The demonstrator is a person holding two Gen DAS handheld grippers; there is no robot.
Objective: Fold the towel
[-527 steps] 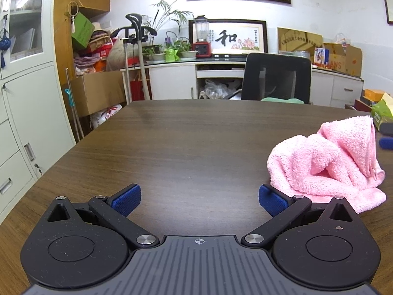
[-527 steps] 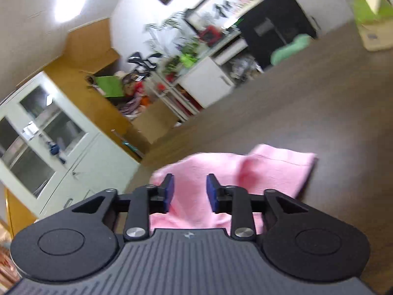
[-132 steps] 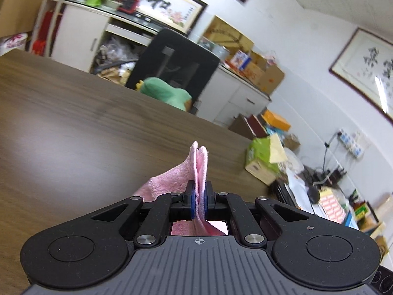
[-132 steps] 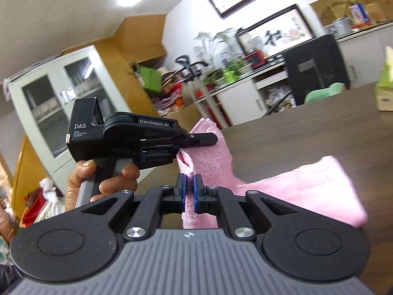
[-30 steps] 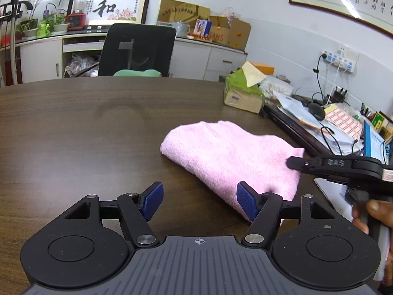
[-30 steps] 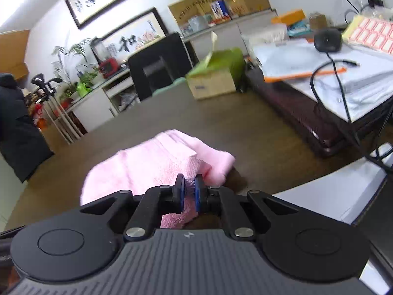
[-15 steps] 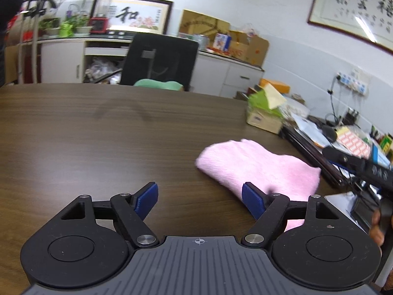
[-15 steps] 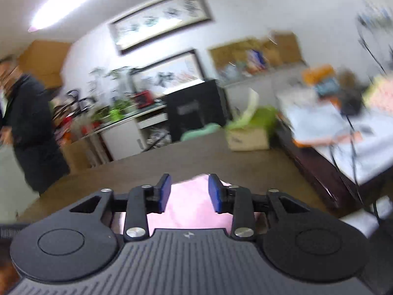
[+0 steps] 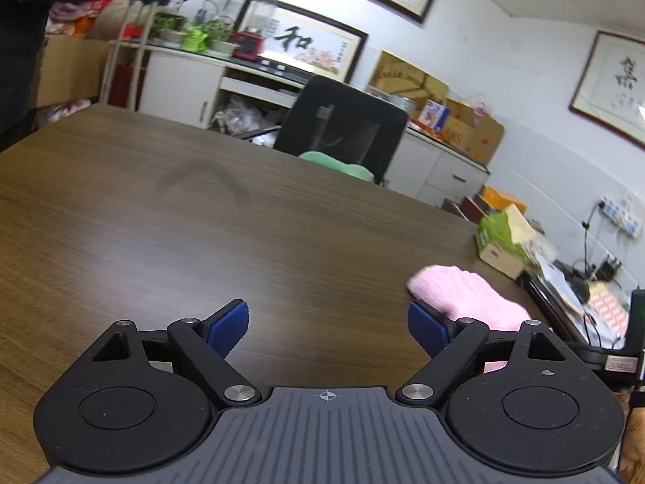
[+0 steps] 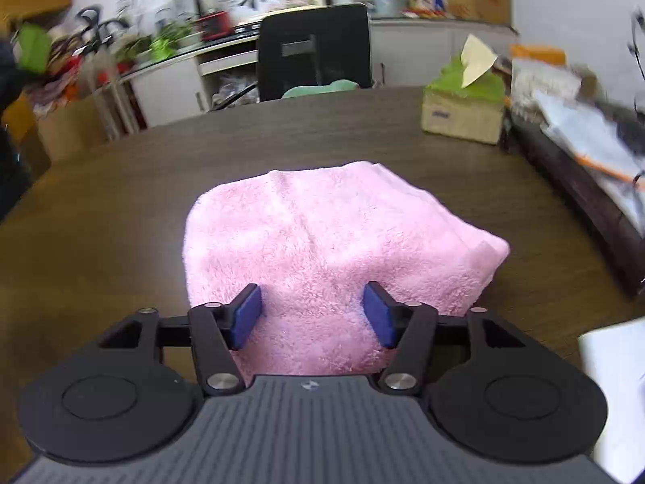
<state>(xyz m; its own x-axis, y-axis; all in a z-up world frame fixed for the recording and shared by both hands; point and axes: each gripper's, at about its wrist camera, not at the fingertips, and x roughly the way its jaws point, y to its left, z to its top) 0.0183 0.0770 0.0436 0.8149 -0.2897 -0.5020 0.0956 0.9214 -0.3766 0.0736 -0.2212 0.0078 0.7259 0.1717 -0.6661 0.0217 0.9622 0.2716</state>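
A pink towel (image 10: 322, 234) lies folded into a thick pad on the dark wooden table (image 10: 121, 201). My right gripper (image 10: 312, 314) is open and empty, its blue pads apart just above the towel's near edge. My left gripper (image 9: 326, 324) is open and empty over bare table, to the left of the towel (image 9: 463, 294), whose end shows behind the right finger. The right gripper's body shows at the left wrist view's right edge (image 9: 629, 347).
A green tissue box (image 10: 463, 109) stands at the table's far right. Papers, cables and a dark tray (image 10: 584, 169) crowd the right side. A black office chair (image 10: 314, 52) stands behind the table. A white sheet (image 10: 612, 383) lies near right.
The right gripper has opened wider and tipped down over the folded towel. The left gripper has drawn away to the left, so the towel sits further right in its view.
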